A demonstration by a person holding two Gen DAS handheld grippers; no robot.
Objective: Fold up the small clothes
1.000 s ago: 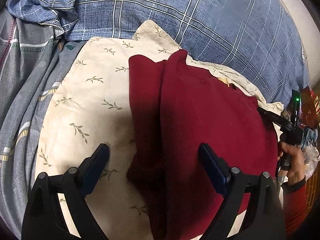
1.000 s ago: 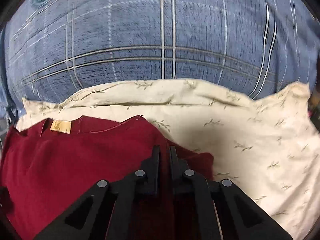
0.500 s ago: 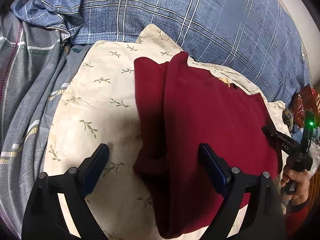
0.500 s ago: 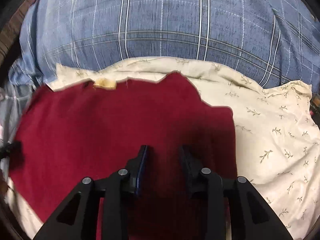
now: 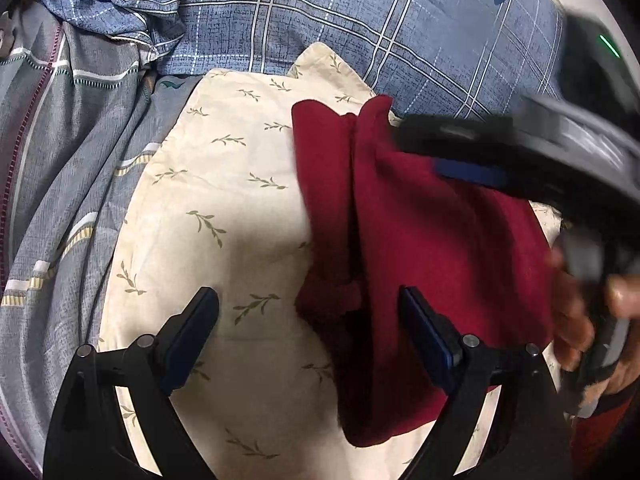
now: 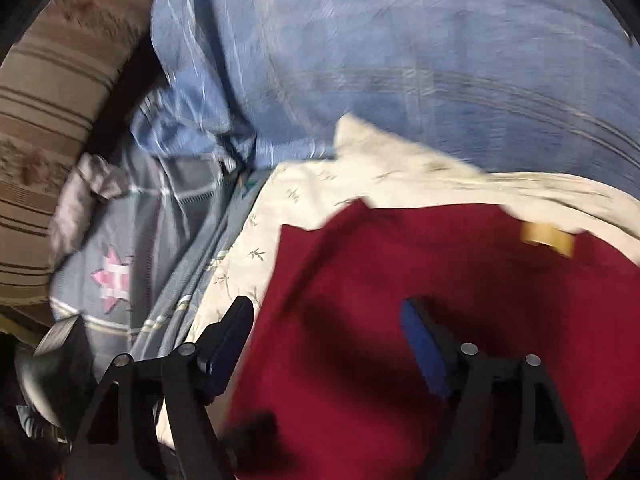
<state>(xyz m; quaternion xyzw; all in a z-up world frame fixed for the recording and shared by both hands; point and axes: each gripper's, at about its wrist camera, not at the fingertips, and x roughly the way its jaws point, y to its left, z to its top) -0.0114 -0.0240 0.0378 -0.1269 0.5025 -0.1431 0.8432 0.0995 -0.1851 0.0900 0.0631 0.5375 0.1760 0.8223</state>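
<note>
A dark red garment [image 5: 432, 240] lies partly folded on a cream leaf-print cloth [image 5: 224, 208]; a sleeve is tucked along its left side. My left gripper [image 5: 308, 320] is open and empty, hovering over the garment's lower left edge. My right gripper [image 6: 328, 332] is open and empty above the garment [image 6: 420, 300], whose tan neck label [image 6: 548, 238] shows at the upper right. In the left wrist view the right gripper [image 5: 460, 152] shows blurred over the garment's top right.
A blue plaid quilt [image 5: 400, 20] lies behind the cream cloth. Grey striped bedding [image 5: 60, 160] bunches on the left. The right wrist view shows a brown striped cushion [image 6: 52, 120] at far left and grey bedding with a pink star [image 6: 112, 276].
My right gripper has opened and let go of the red garment, then swung left over it. The left gripper stays open and has barely moved.
</note>
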